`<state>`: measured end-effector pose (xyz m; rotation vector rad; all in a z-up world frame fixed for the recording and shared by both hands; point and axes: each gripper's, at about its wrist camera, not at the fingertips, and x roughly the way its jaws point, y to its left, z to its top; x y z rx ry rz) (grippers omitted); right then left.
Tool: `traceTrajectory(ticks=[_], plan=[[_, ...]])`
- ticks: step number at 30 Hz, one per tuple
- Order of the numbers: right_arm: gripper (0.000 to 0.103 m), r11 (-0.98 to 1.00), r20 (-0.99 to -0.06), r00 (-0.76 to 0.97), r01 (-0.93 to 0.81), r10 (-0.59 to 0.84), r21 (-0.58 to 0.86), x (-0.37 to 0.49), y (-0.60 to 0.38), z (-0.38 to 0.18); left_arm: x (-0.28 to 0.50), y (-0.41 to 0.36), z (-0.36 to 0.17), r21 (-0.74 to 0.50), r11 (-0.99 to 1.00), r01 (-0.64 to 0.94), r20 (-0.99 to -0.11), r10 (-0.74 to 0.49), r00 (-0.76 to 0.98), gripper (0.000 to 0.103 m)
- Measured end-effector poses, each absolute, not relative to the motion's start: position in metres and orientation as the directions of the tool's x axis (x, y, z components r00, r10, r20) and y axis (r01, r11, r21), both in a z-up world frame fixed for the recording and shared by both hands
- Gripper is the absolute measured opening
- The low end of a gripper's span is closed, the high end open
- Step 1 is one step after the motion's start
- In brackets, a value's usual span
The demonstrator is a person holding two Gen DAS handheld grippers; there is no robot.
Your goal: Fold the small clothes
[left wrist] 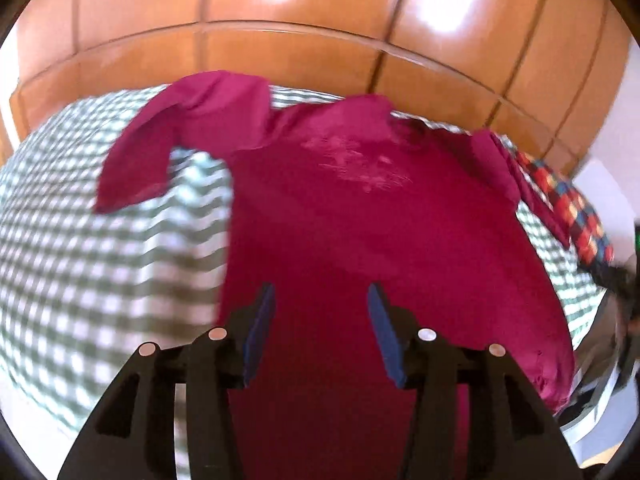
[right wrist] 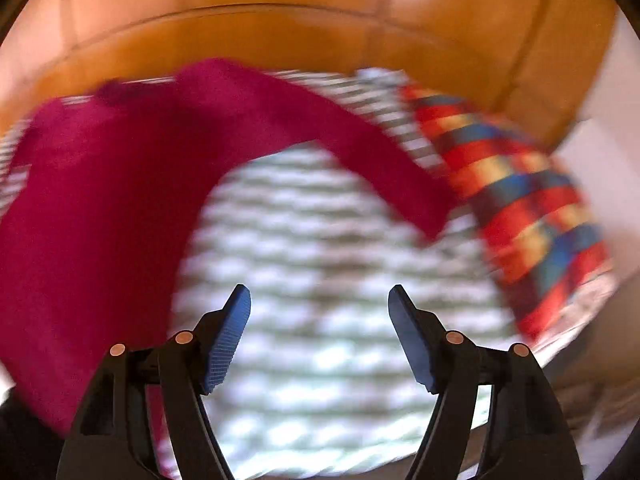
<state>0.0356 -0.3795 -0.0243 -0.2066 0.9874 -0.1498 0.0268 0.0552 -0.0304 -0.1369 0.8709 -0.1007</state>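
We found the shirt (left wrist: 360, 220) spread flat on the checked bed (left wrist: 100, 260), body directly beneath the left gripper (left wrist: 322, 300), right gripper (right wrist: 320, 300) beside it over bare cover, both wide apart and empty.

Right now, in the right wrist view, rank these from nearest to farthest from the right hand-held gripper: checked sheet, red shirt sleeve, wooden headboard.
1. Checked sheet: directly beneath the open right hand-held gripper.
2. Red shirt sleeve: ahead, arching rightward.
3. Wooden headboard: at the back, beyond the bed.
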Motion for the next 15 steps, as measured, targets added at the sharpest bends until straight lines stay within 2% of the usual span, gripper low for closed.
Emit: traceTrajectory(ticks=[5,9,10,11,12,15], plan=[[0.061,0.917,-0.774,0.507,0.096,-0.381,-0.388,0.097,-0.43,-0.055,0.039,0.018,-0.034,-0.15,0.985,0.088,-0.76,-0.172,0.627,0.059],[0.054,0.9,-0.788,0.449,0.101,-0.421,-0.423,0.134,-0.458,-0.084,0.051,0.003,-0.04,-0.143,0.986,0.091,-0.771,-0.168,0.614,0.063],[0.044,0.906,-0.804,0.429,0.103,-0.412,-0.41,0.143,-0.465,-0.091,0.054,-0.001,-0.042,-0.136,0.987,0.09,-0.777,-0.162,0.608,0.063],[0.026,0.918,-0.821,0.417,0.106,-0.39,-0.383,0.147,-0.466,-0.094,0.058,-0.003,-0.045,-0.131,0.987,0.089,-0.78,-0.158,0.605,0.064],[0.014,0.926,-0.832,0.413,0.104,-0.371,-0.362,0.146,-0.465,-0.092,0.06,-0.005,-0.046,-0.126,0.988,0.09,-0.783,-0.155,0.602,0.064],[0.01,0.937,-0.836,0.426,0.108,-0.345,-0.332,0.143,-0.461,-0.072,0.067,-0.01,-0.048,-0.118,0.989,0.094,-0.788,-0.151,0.598,0.065]])
